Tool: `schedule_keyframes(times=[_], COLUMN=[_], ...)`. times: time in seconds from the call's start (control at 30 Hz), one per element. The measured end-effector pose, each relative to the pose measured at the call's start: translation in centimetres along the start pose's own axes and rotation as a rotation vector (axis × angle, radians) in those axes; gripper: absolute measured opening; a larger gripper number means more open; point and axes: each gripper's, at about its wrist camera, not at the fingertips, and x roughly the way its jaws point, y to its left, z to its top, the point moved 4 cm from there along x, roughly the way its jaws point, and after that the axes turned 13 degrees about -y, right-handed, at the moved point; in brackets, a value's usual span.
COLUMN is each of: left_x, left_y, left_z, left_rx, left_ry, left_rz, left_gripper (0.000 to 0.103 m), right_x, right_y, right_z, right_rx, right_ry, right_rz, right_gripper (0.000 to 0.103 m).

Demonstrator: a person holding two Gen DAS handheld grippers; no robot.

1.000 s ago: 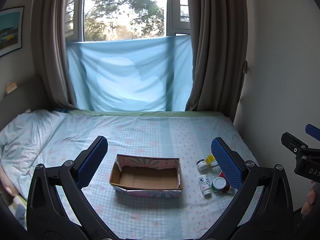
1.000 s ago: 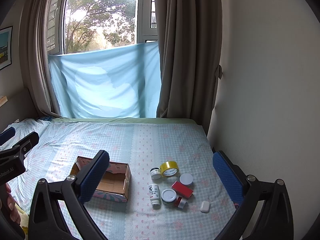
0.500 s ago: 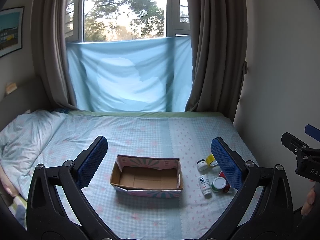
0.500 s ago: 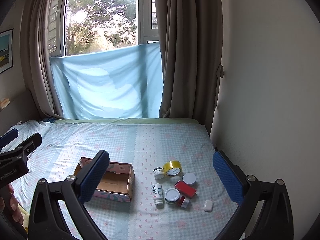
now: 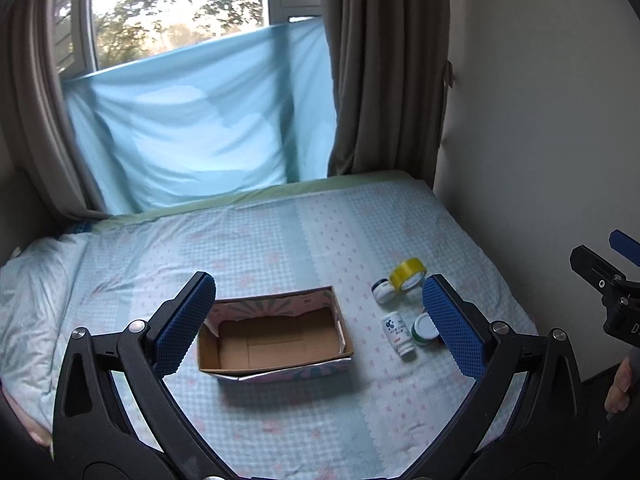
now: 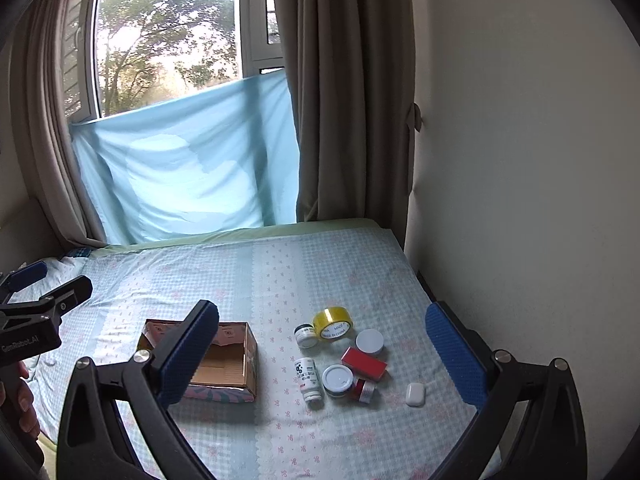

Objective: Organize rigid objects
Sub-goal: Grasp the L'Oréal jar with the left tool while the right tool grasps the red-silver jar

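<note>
In your left wrist view, your left gripper hangs above the bed with its blue-padded fingers spread wide and nothing between them. The open cardboard box sits low in the centre of the frame, framed by the two fingers, its brown floor bare. Right of the box lie a white pill bottle on its side, a small dark jar and a yellow tape roll just above it; a green-sided jar with a white lid is partly hidden by the right finger. Your right gripper shows at the right edge.

In your right wrist view, your right gripper also has its fingers set far apart, holding nothing. The box lies lower left, partly behind the left finger. The cluster sits centre-right: tape roll, dark jar, pill bottle, white-lidded jar, a round white lid or jar, a red box, a small red-and-silver item and a white earbud case. Your left gripper and a hand fill the left edge.
</note>
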Motion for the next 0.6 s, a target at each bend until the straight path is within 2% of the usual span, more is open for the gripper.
schedule_keyframes(times=[0.17,0.3,0.6], left_x=[6.5,12.1,25.7], left_y=[-1.9,-3.6,-8.0], left_z=[-2.1,-4.0,-9.1], left_rx=[0.069,0.086,0.194], left_ry=[0.09,0.183,0.379], left_rz=[-0.102,-0.164,-0.249], left_gripper=[0.103,0.103,0.103], right_x=[2.9,5.8,14.7], right_y=[-1.8,-3.5,-7.5], right_z=[-3.3,-6.6,-15.4], right_rx=[0.05,0.104,0.232], right_ry=[0.081,0.158,0.355], right_rz=[-0.077,-0.11,-0.155], right_gripper=[0.103,0.103,0.103])
